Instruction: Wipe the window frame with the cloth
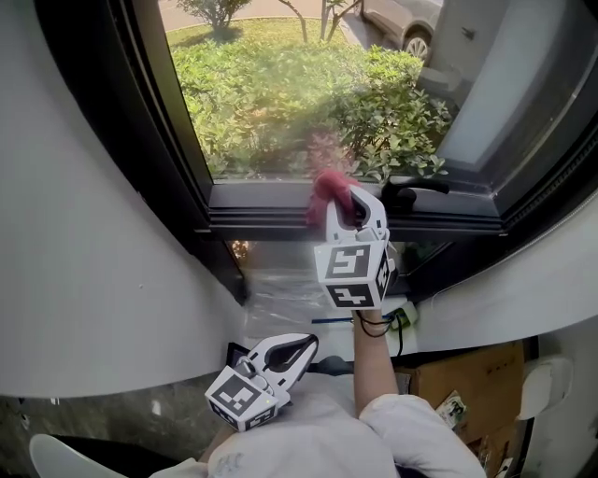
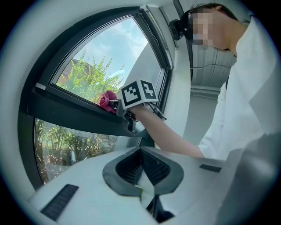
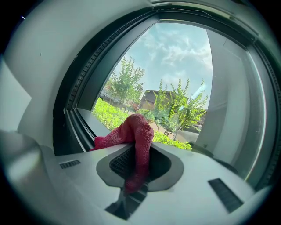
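A person stood at a dark-framed window, a two-jaw gripper in each hand, seen from a head camera looking steeply down. The right gripper [image 1: 356, 211] was raised to the window frame [image 1: 266, 220], its jaws clamped on a red cloth [image 1: 328, 194]. The right gripper view showed the cloth [image 3: 137, 141] pinched between the two jaws, one end hanging down into the gap and the rest bunched up and spilling over the left jaw towards the frame. In the head view the bunched cloth sat pressed on the frame's horizontal bar, just left of a black window handle [image 1: 412, 191]. The person's bare forearm [image 1: 372, 364] reached up from a white sleeve [image 1: 420, 439] to that gripper.

The left gripper [image 1: 297, 353] was held low, close to the person's body and well apart from the frame. Its jaws were closed together with nothing between them.

Beyond the glass lay green shrubs [image 1: 280, 84] in sunlight and part of a parked car [image 1: 404, 22]. A cardboard box [image 1: 467, 375] sat below the window at the lower right.
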`<state>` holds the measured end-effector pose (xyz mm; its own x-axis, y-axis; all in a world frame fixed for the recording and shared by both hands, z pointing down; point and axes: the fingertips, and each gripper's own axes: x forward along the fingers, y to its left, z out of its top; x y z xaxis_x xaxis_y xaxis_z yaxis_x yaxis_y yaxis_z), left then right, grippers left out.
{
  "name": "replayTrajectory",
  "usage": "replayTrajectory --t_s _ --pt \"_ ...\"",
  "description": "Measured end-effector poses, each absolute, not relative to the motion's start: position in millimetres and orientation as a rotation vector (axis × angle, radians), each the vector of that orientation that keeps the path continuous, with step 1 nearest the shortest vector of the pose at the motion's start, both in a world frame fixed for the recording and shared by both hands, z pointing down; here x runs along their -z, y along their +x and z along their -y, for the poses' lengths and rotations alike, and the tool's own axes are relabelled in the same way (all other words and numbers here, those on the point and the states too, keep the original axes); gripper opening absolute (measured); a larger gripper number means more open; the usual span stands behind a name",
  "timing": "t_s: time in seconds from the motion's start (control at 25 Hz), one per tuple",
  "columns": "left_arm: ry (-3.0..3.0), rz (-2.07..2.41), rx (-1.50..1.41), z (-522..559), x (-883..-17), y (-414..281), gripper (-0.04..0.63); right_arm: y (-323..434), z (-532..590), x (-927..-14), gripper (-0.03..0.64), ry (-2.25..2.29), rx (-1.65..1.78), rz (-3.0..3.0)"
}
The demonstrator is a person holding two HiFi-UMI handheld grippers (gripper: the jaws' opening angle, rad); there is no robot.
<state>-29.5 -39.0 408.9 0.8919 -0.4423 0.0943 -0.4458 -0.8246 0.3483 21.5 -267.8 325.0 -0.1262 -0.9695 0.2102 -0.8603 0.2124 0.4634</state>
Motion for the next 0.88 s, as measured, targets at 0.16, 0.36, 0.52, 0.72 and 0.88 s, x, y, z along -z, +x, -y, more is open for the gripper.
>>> replayTrajectory --t_s 0.16,0.36,0.52,0.72,0.88 --pt "2.695 0.653 -0.012 39 -409 -25 0.011 24 267 -325 0.067 1.690 0.315 2.034" --pt "2.689 0.673 -0.015 39 -408 -25 0.009 31 265 -325 0.067 1.692 0.313 2.043" --pt "2.693 0.682 -0.009 40 -409 -25 0.011 35 264 -325 0.067 1.697 0.313 2.053" --pt "2.689 0.688 -0.009 37 -408 -27 0.009 35 264 -325 0.067 1.703 0.321 2.041" --pt "2.683 0.710 0.001 35 -408 -32 0.009 32 264 -324 0.067 1.710 0.281 2.078"
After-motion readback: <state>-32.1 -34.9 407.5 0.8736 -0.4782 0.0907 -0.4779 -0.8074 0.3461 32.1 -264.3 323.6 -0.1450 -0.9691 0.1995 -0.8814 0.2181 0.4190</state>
